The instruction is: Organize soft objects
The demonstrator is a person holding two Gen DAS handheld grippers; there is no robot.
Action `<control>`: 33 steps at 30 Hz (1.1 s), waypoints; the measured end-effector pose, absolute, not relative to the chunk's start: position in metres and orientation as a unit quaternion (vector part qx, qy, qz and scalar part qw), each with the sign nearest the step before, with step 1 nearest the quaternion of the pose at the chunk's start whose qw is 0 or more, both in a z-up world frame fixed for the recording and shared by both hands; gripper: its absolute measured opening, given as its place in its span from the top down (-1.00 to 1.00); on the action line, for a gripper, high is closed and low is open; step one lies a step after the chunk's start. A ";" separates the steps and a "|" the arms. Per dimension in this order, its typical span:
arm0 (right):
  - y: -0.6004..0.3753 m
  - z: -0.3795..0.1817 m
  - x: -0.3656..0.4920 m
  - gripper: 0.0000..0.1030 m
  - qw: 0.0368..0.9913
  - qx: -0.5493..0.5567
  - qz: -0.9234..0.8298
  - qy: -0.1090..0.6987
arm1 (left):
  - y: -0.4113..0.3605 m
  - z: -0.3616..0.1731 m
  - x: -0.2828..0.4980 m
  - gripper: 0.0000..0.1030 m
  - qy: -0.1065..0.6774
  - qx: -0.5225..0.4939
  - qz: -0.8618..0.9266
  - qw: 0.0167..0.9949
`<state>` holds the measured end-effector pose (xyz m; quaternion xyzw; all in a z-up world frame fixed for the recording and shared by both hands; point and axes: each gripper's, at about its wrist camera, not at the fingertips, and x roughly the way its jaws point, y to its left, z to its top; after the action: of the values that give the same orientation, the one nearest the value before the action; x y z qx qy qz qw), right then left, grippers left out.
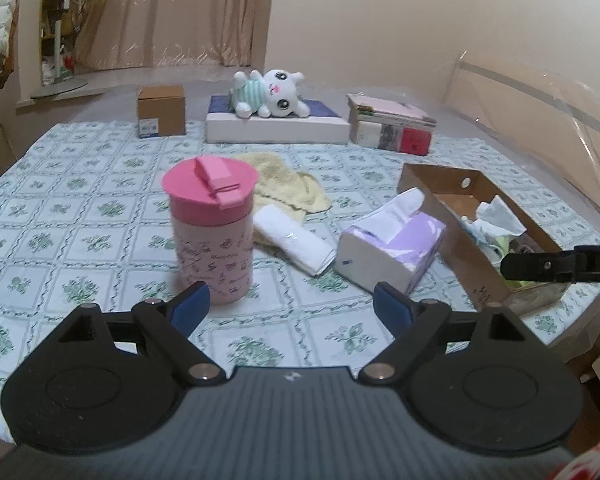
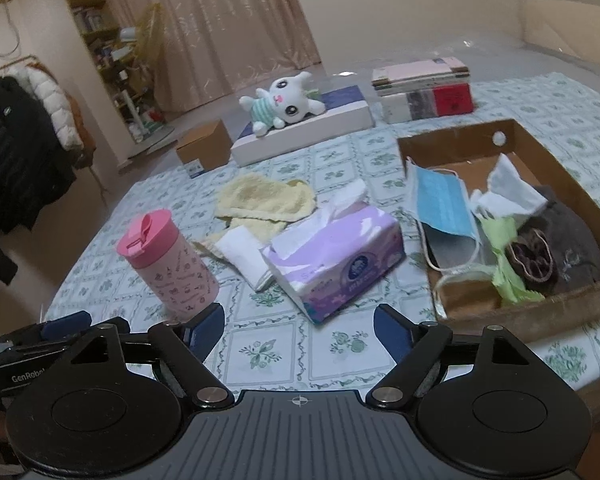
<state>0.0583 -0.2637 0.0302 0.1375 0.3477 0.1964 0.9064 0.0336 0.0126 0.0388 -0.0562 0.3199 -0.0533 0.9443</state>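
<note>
A: Both our claws stand wide with nothing between the blue pads: the left claw [image 1: 290, 308] and the right claw [image 2: 299, 326] each hang over the table [image 1: 60, 216], short of the pile.

B: Which soft thing is nearest?

A: We judge the tissue pack [image 2: 336, 256]. It lies just ahead of the right claw, a little right of its centre line, with its long axis slanting from near-left to far-right. The box [image 2: 556, 304] sits just right of it.

B: And the left claw?

A: The pack [image 1: 392, 248] lies ahead and to its right, with the cup [image 1: 212, 236] just ahead of its left pad. The white towel [image 1: 292, 244] and the yellow cloth [image 1: 288, 188] lie between cup and pack, farther off.
</note>
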 end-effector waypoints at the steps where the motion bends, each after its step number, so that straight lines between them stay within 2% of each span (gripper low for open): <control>1: -0.260 0.030 0.059 -0.58 0.907 0.129 0.197 0.348 | 0.015 0.039 0.034 -0.69 0.322 -0.056 -0.051 0.944; 16: -0.210 0.032 0.074 -0.58 0.917 0.035 0.191 0.347 | 0.043 0.035 0.039 -0.69 0.330 -0.059 -0.019 0.942; 33: -0.188 0.019 0.092 -0.58 0.911 0.026 0.213 0.351 | 0.064 0.022 0.051 -0.69 0.335 -0.068 -0.019 0.940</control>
<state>0.0923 -0.1878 0.0194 0.0264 0.3509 0.2134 0.9114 0.0513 0.0638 0.0219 -0.0677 0.3346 -0.0185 0.9398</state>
